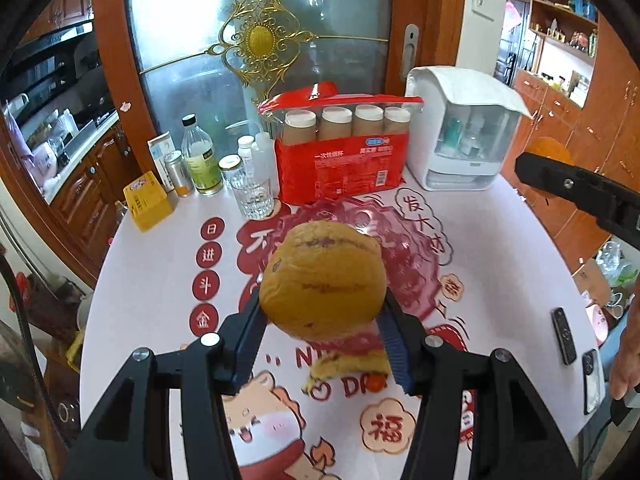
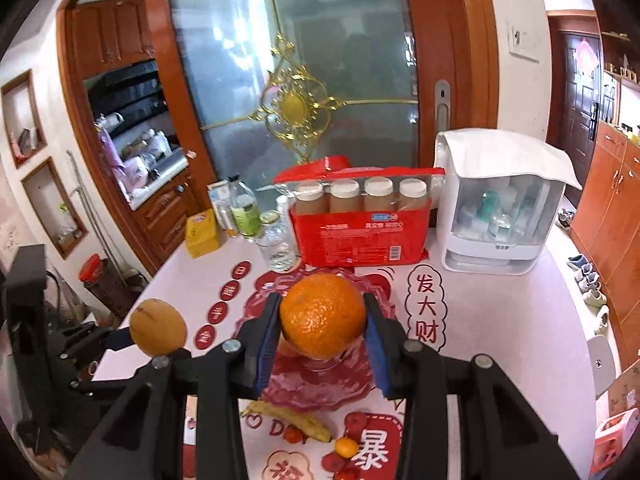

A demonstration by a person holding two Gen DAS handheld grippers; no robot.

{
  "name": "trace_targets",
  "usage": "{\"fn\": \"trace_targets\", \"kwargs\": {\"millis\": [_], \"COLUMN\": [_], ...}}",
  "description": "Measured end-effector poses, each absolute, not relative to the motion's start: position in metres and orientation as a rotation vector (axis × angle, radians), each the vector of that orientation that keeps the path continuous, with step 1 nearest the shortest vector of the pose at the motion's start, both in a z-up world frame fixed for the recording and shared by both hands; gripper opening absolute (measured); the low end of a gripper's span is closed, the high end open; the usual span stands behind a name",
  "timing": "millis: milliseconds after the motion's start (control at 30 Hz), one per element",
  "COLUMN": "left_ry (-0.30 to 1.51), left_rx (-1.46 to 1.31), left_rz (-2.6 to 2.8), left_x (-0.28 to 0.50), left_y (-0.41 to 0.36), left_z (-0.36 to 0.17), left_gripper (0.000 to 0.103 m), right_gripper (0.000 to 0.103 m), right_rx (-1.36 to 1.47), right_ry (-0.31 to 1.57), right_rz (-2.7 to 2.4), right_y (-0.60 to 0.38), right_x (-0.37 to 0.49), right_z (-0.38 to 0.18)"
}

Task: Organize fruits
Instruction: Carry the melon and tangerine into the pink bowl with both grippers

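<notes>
My left gripper [image 1: 322, 312] is shut on a dull yellow-brown fruit [image 1: 324, 278] and holds it above the table; the same fruit [image 2: 158, 327] shows at the left of the right wrist view. My right gripper [image 2: 322, 330] is shut on a bright orange [image 2: 322, 316], held over a red glass fruit dish [image 2: 316, 384]. The dish [image 1: 404, 264] also lies behind the fruit in the left wrist view. A banana [image 2: 296, 420] lies on the table in front of the dish, with a small kumquat [image 2: 346, 447] and small red fruits [image 2: 294, 435] beside it.
A red pack of paper cups [image 1: 340, 160], a white storage box [image 1: 460, 132], bottles [image 1: 200, 156], a glass [image 1: 252, 196] and a yellow box [image 1: 146, 200] stand along the back of the table. Two dark remotes [image 1: 564, 334] lie at the right edge.
</notes>
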State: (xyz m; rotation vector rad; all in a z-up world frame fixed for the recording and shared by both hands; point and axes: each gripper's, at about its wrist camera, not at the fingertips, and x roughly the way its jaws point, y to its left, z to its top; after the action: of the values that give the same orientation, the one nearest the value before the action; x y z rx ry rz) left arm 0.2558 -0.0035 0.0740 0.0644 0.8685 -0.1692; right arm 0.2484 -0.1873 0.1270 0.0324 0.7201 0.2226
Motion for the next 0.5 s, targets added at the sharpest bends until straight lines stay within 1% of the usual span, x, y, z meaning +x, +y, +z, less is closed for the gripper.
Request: {"fn": "trace_targets", "kwargs": {"millis": [133,333,500], "left_ry": [0.898,0.99,1.054], "left_rx": [0.046,-0.041,-0.042], "left_rz": [-0.175,-0.211,-0.221], "left_x": [0.286,0.326,0.345], "left_y": [-0.009,-0.012,-0.02], "left_z": [0.051,-0.014,-0.061], "left_gripper": [0.053,0.053,0.053], "right_gripper": [0.04,0.04,0.04], "right_rx": [0.034,0.082,0.089], "right_ry": [0.799,0.936,1.044], "right_rz": [0.199,0.211,0.243], "right_y": [-0.186,-0.184,-0.175], "right_x": [0.288,0.328,0.346], "right_z": [0.093,0.018,-0.037]}}
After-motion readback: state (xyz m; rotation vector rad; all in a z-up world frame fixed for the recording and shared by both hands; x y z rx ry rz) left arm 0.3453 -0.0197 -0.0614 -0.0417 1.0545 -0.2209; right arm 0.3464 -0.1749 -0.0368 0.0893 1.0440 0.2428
